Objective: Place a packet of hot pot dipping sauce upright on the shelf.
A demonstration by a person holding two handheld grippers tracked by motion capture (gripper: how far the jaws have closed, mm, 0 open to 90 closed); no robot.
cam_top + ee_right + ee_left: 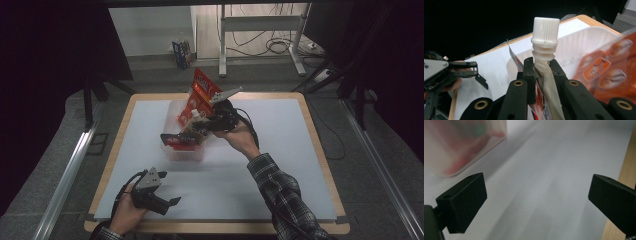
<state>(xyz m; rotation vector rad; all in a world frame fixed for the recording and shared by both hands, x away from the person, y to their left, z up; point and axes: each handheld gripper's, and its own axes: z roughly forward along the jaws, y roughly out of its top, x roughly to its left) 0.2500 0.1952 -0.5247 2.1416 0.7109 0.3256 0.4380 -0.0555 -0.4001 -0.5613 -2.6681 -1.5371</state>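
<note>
High view: a person in a plaid sleeve works over a white worktop [280, 165]. The right tongs [202, 121] hold a spouted pouch [182, 139] above a clear plastic tub [172, 150] near the centre, the pouch lying across the tub's rim toward 8 o'clock. A red snack packet [202, 92] stands tilted in the tub at 12 o'clock, leaning against its far wall, probably dropped there upright to save room. The left tongs [167, 202] rest low at 7 o'clock, well apart from the tub, seemingly waiting their turn.

Left gripper view: the left tongs [536, 195] stand wide with nothing but bare worktop between them; the tub [461, 147], blurred, sits at 10 o'clock.

Right gripper view: the right tongs [541, 67] are drawn narrow on the pouch's neck just below its white screw cap [546, 26], which points to 12 o'clock. Gripping at the stiff spout likely keeps the soft pouch from slipping. The tub [584, 40] lies behind, the red packet [609, 72] at 3 o'clock, and the other tongs [477, 75] at 9 o'clock.
</note>
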